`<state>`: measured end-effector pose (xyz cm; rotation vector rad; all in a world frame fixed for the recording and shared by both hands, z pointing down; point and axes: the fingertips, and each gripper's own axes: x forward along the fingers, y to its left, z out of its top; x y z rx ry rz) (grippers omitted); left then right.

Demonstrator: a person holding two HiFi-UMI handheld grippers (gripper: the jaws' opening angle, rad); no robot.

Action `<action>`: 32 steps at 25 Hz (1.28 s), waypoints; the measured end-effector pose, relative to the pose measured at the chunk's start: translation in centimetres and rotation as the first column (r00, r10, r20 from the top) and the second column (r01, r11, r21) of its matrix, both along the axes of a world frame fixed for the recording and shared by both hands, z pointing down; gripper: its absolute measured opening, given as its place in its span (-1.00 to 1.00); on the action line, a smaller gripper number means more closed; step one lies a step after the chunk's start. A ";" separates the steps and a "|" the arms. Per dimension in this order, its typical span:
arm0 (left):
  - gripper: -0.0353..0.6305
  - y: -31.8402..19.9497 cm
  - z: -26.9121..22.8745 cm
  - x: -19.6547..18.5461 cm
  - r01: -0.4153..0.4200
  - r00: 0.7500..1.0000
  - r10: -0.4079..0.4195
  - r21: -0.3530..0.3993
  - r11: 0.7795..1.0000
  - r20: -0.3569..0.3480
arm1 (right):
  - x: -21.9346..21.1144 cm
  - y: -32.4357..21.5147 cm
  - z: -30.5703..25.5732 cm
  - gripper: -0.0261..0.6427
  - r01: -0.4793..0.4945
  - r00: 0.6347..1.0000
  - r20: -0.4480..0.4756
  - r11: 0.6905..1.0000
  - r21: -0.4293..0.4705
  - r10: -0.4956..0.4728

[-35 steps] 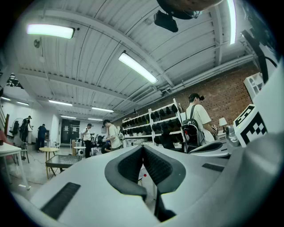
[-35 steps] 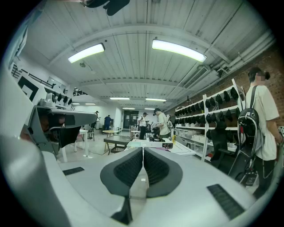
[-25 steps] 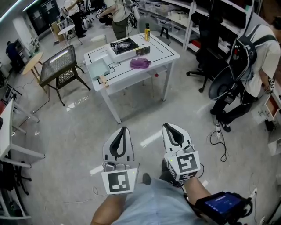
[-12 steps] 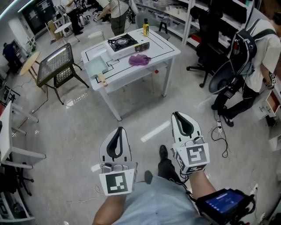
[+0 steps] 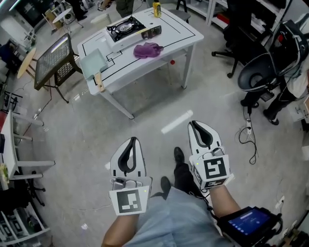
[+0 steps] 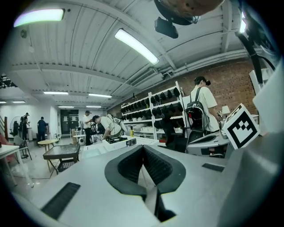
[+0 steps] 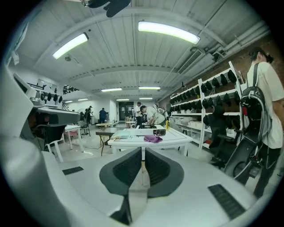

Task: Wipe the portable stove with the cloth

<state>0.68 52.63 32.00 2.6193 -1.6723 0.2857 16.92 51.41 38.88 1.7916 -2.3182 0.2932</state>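
The portable stove (image 5: 126, 28) with a black burner top stands at the back of a white table (image 5: 181, 36), far ahead of me. A purple cloth (image 5: 147, 49) lies crumpled on the table in front of the stove. Both grippers hang over the floor, well short of the table. My left gripper (image 5: 133, 140) is shut and holds nothing. My right gripper (image 5: 194, 124) is also shut and empty. The right gripper view shows the cloth (image 7: 153, 138) and table (image 7: 171, 141) straight beyond its jaws (image 7: 143, 150). In the left gripper view the stove (image 6: 116, 140) shows small past the shut gripper (image 6: 143, 148).
A yellow bottle (image 5: 156, 8) and a pale tray (image 5: 94, 62) share the table. A black mesh stand (image 5: 57, 60) is to its left, an office chair (image 5: 263, 72) and a person (image 5: 301, 77) to the right. Cables (image 5: 248, 140) lie on the floor.
The table with stove and cloth has come nearer and shifted left in the head view. Both grippers came forward with me and stayed shut and empty.
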 end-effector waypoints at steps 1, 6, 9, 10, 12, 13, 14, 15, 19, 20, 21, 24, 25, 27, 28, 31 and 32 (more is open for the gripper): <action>-0.84 -1.3 0.7 0.9 0.000 1.000 0.001 -0.016 1.000 0.011 | 0.8 -1.3 1.0 -0.76 0.004 1.000 0.002 1.000 -0.018 -0.004; -0.84 -7.9 2.3 6.0 -0.008 0.999 0.010 -0.044 0.999 0.054 | 4.3 -7.8 3.4 -0.76 0.044 0.998 0.039 0.997 -0.064 -0.042; -0.84 -11.7 0.3 9.5 -0.004 0.998 0.005 -0.015 1.000 0.063 | 6.9 -12.0 1.9 -0.76 0.068 0.997 0.050 0.996 -0.049 -0.066; -0.84 -12.8 -0.6 10.5 0.001 0.998 -0.001 -0.001 1.000 0.066 | 7.8 -13.4 1.1 -0.76 0.074 0.996 0.053 0.997 -0.038 -0.072; -0.84 -14.3 -2.0 11.6 0.015 0.998 -0.016 0.028 1.000 0.065 | 8.9 -15.5 -0.3 -0.76 0.085 0.995 0.055 0.996 -0.008 -0.085; -0.84 -14.7 -2.7 11.7 0.023 0.998 -0.026 0.042 0.999 0.062 | 9.0 -16.2 -1.0 -0.76 0.090 0.994 0.055 0.996 0.007 -0.091; -0.84 -14.8 -3.2 11.6 0.032 0.998 -0.035 0.055 0.998 0.058 | 8.9 -16.7 -1.6 -0.76 0.096 0.994 0.055 0.995 0.022 -0.097; -0.84 -14.9 -3.8 11.3 0.041 0.997 -0.045 0.067 0.997 0.055 | 8.6 -17.0 -2.1 -0.76 0.103 0.993 0.054 0.994 0.035 -0.105; -0.84 -15.8 -5.7 10.3 0.083 0.995 -0.089 0.109 0.991 0.054 | 7.9 -18.8 -4.2 -0.76 0.140 0.988 0.047 0.987 0.080 -0.144; -0.84 -16.3 -6.2 10.0 0.098 0.993 -0.104 0.117 0.988 0.050 | 7.9 -19.5 -4.5 -0.76 0.148 0.987 0.046 0.985 0.089 -0.152; -0.84 -16.8 -6.4 9.8 0.113 0.992 -0.120 0.124 0.986 0.046 | 7.9 -20.2 -4.8 -0.76 0.155 0.986 0.047 0.983 0.096 -0.160; -0.84 -18.8 -6.0 9.1 0.142 0.988 -0.149 0.134 0.981 0.048 | 7.7 -22.5 -4.4 -0.76 0.172 0.983 0.045 0.980 0.099 -0.177; -0.84 -19.6 -5.7 8.9 0.147 0.987 -0.154 0.132 0.980 0.046 | 7.6 -23.2 -4.1 -0.76 0.178 0.982 0.041 0.979 0.095 -0.183; -0.84 -21.2 -5.1 8.6 0.159 0.986 -0.165 0.127 0.979 0.036 | 7.4 -24.7 -3.4 -0.76 0.191 0.981 0.028 0.978 0.084 -0.194; -0.84 -22.0 -4.8 8.3 0.166 0.985 -0.171 0.123 0.978 0.030 | 7.2 -25.5 -3.1 -0.76 0.197 0.980 0.021 0.977 0.078 -0.199; -0.84 -24.9 -3.9 7.1 0.186 0.982 -0.189 0.109 0.976 0.020 | 6.1 -28.1 -2.4 -0.76 0.221 0.975 0.008 0.973 0.062 -0.222; -0.84 -26.0 -3.5 6.7 0.191 0.981 -0.194 0.103 0.976 0.021 | 5.7 -29.0 -2.1 -0.76 0.230 0.973 0.008 0.972 0.056 -0.231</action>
